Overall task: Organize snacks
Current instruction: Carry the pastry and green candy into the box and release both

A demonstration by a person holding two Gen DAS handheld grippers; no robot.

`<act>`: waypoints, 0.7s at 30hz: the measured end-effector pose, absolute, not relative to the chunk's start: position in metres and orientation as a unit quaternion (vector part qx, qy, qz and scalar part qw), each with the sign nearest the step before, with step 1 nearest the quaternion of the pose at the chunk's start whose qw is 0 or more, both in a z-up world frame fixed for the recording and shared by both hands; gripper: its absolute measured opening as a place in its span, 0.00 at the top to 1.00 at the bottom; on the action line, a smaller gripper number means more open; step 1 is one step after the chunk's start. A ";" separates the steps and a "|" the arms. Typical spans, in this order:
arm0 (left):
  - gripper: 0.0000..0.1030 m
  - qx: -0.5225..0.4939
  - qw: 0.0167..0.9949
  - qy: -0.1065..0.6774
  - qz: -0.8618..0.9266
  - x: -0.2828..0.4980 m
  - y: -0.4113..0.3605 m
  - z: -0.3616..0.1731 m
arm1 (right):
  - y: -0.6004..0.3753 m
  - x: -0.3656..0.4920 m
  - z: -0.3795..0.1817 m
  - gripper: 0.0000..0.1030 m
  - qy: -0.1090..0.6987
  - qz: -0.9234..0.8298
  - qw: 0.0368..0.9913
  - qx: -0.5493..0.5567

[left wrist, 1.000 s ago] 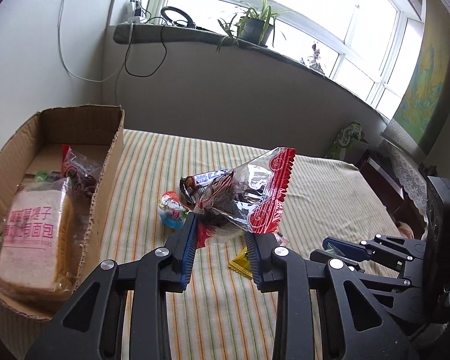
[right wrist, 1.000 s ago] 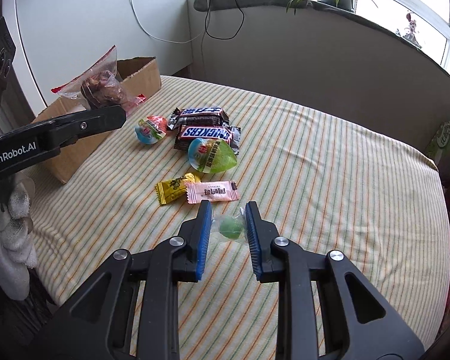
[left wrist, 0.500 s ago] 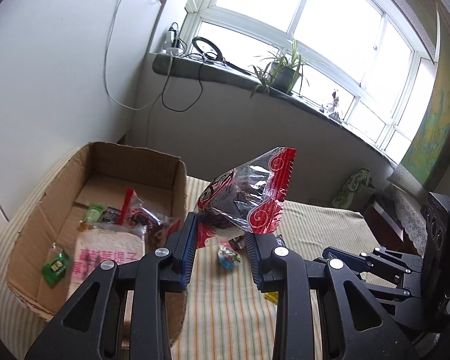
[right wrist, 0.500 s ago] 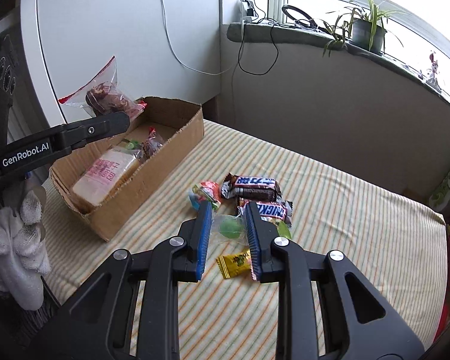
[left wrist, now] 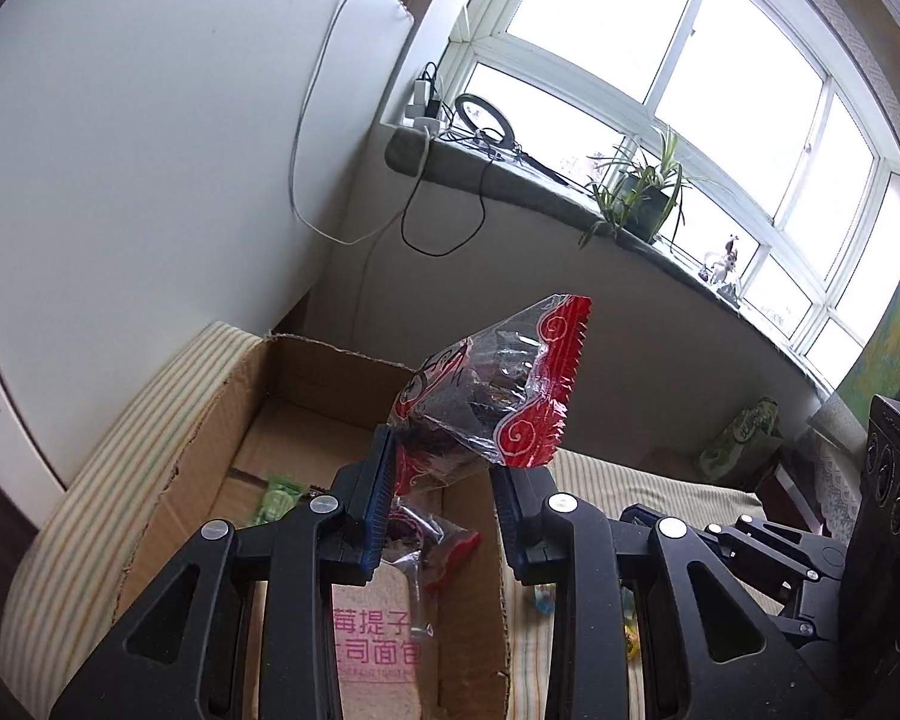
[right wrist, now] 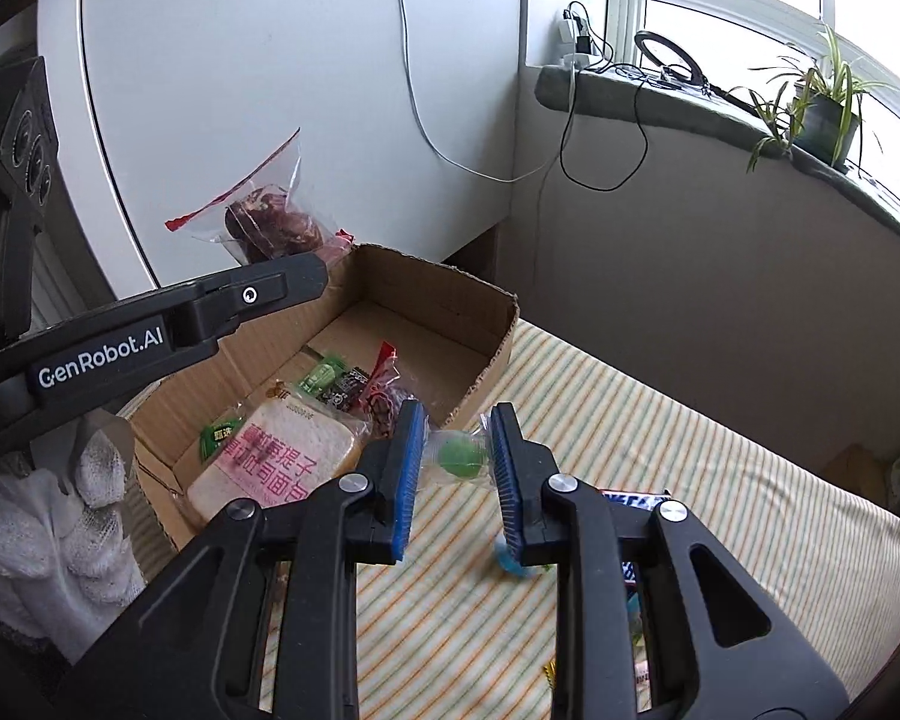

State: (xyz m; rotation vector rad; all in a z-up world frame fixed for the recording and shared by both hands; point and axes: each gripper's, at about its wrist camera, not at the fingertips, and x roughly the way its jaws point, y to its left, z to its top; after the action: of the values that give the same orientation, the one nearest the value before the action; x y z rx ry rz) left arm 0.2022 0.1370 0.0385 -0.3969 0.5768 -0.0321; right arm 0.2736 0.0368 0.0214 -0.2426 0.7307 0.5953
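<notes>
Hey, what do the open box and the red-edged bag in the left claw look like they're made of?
Box: brown corrugated cardboard, matte, judging by its ragged torn rim and creased walls. Red-edged bag: thin clear plastic film, glossy and crinkled, with a printed red zigzag-cut seal; dark contents show through it.

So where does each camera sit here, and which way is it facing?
Left wrist: on the left gripper, angled down into the cardboard box; shows its fingers gripping a red-edged snack bag, right gripper beside.
Right wrist: on the right gripper, holding a green candy; shows a gloved hand.
Shared: box, bread, bag, windowsill plant.
</notes>
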 end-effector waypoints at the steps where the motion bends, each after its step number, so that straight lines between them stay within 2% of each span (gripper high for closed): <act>1: 0.72 -0.197 0.938 0.284 -0.013 0.203 0.140 0.038 | 0.041 0.278 0.020 0.77 0.355 0.290 0.882 -0.114; 17: 0.71 -0.215 0.925 0.312 0.028 0.218 0.175 0.021 | 0.081 0.308 -0.012 0.75 0.387 0.322 0.858 -0.105; 19: 0.70 -0.214 0.925 0.312 0.033 0.217 0.176 0.021 | 0.081 0.307 -0.013 0.69 0.386 0.324 0.857 -0.106; 21: 0.70 -0.216 0.924 0.312 0.037 0.216 0.178 0.021 | 0.081 0.306 -0.012 0.49 0.382 0.322 0.860 -0.109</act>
State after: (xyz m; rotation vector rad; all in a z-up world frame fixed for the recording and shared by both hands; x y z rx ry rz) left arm 0.2162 0.1783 0.0215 -0.4437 0.6401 0.0755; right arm 0.3062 0.0809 -0.0124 -0.2287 0.8016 0.6756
